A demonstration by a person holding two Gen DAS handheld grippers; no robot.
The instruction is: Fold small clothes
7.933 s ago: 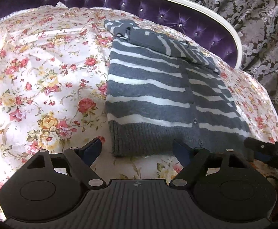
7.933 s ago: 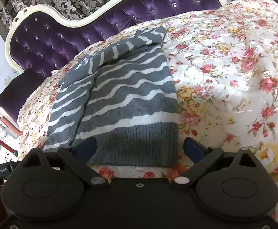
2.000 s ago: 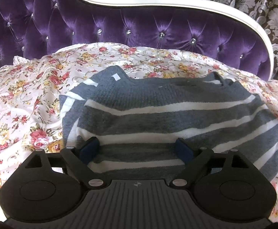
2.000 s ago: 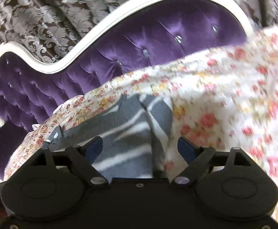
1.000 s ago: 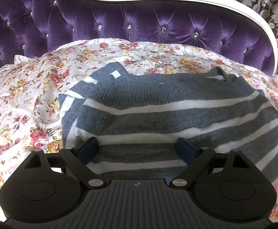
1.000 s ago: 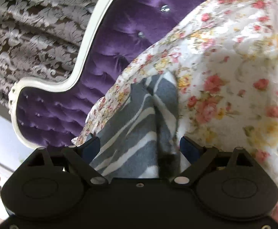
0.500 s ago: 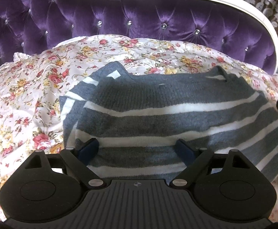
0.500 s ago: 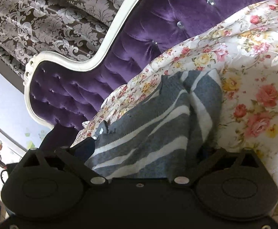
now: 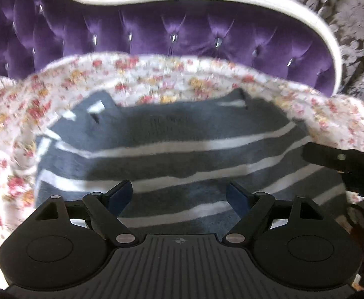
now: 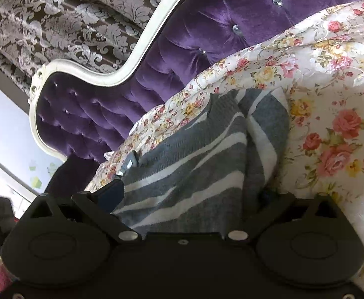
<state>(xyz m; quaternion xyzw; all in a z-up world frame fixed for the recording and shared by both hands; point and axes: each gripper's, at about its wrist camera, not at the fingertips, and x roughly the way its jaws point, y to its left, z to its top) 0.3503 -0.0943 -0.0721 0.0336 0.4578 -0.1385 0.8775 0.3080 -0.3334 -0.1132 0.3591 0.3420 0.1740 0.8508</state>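
Observation:
A grey sweater with white stripes (image 9: 182, 134) lies folded on the floral bedsheet (image 9: 157, 74), close to the headboard. My left gripper (image 9: 179, 195) hovers over its near half. Its jaws are closing, the blue pads stand apart, and the knit lies below them, not pinched. A black finger (image 9: 331, 158) of the right gripper reaches in at the sweater's right edge. In the right wrist view my right gripper (image 10: 191, 195) stands wide open. The sweater (image 10: 194, 154) lies across the gap, and its folded edge hides the right pad.
A purple tufted headboard (image 9: 182, 35) with a white frame curves just behind the sweater. Behind it hangs a dark patterned curtain (image 10: 57, 12). The floral bedsheet (image 10: 331, 99) spreads to the right of the sweater.
The left gripper has shifted over the sweater, blurring its view, and its pads stand slightly closer together. The right gripper rolled and opened wider, then kept still. Its finger now shows in the left view.

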